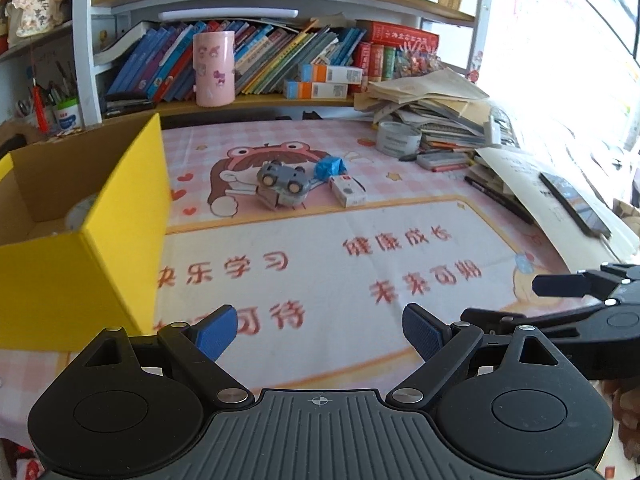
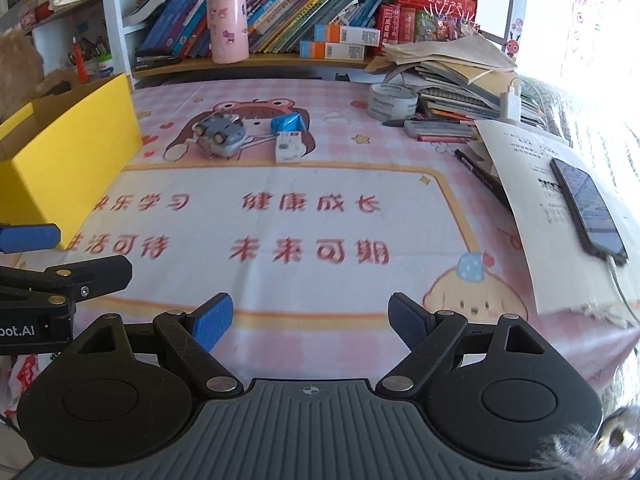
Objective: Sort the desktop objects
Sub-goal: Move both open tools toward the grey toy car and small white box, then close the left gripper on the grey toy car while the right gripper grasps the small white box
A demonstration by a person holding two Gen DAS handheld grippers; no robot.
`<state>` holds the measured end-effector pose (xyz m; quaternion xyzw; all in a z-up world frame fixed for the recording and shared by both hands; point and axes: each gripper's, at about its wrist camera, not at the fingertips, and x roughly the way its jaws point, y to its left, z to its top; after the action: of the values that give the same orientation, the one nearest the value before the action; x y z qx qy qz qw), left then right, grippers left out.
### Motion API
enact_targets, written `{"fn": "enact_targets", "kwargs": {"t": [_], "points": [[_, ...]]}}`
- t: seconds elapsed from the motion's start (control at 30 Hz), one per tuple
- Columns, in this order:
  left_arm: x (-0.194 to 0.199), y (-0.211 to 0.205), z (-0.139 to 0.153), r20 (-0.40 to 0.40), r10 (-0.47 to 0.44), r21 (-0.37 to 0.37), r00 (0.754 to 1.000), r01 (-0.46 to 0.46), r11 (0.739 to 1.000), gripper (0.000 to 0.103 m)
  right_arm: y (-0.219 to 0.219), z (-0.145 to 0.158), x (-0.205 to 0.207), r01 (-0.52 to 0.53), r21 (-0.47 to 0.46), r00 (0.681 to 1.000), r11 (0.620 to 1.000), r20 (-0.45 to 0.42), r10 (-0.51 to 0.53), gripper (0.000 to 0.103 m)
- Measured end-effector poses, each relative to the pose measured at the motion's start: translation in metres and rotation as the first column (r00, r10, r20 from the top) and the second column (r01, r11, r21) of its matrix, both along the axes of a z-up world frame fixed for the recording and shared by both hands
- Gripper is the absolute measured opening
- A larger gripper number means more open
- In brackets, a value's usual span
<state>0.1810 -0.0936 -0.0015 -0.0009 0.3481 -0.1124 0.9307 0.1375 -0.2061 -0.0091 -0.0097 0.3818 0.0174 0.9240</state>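
A grey toy car [image 1: 285,178] [image 2: 221,131] lies on its side on the pink desk mat, resting on a small box. Beside it sit a crumpled blue packet [image 1: 330,166] [image 2: 287,122] and a small white box [image 1: 347,190] [image 2: 289,145]. A yellow cardboard box [image 1: 86,236] [image 2: 68,152] stands open at the left with a tape roll [image 1: 80,210] inside. My left gripper [image 1: 318,334] is open and empty near the front edge. My right gripper [image 2: 310,322] is open and empty, to the right of the left one.
A tape roll [image 1: 398,138] [image 2: 392,100], pens, a pile of books [image 2: 452,76] and papers with a phone [image 2: 588,204] crowd the right side. A pink cup [image 1: 214,68] and books fill the shelf behind.
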Motion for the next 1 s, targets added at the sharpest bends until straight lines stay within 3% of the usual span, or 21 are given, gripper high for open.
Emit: {"fn": "enact_targets", "kwargs": {"t": [0.27,0.67,0.9,1.0], "points": [[0.038,-0.026,0.006,0.007,0.086,0.001,0.996,-0.086,0.996,0.092,-0.028,-0.002,0.044,-0.061,0.034,0.998,0.998,-0.015,0.061,0.084],[0.096,-0.033,0.016,0.017,0.224,0.068,0.974,-0.225,0.972,0.092,-0.043,-0.008,0.130,-0.178,0.095,0.984,0.980,-0.008,0.179,0.084],[0.141,-0.034,0.007,0.000,0.200,0.130,0.980,-0.199,0.971,0.092,-0.037,-0.012,0.188,-0.240,0.089,0.971,0.967,0.040,0.237,0.081],[0.158,-0.033,0.003,-0.008,0.192,0.150,0.981,-0.189,0.970,0.091,-0.036,-0.019,0.212,-0.279,0.105,0.960,0.955,0.021,0.278,0.077]]}}
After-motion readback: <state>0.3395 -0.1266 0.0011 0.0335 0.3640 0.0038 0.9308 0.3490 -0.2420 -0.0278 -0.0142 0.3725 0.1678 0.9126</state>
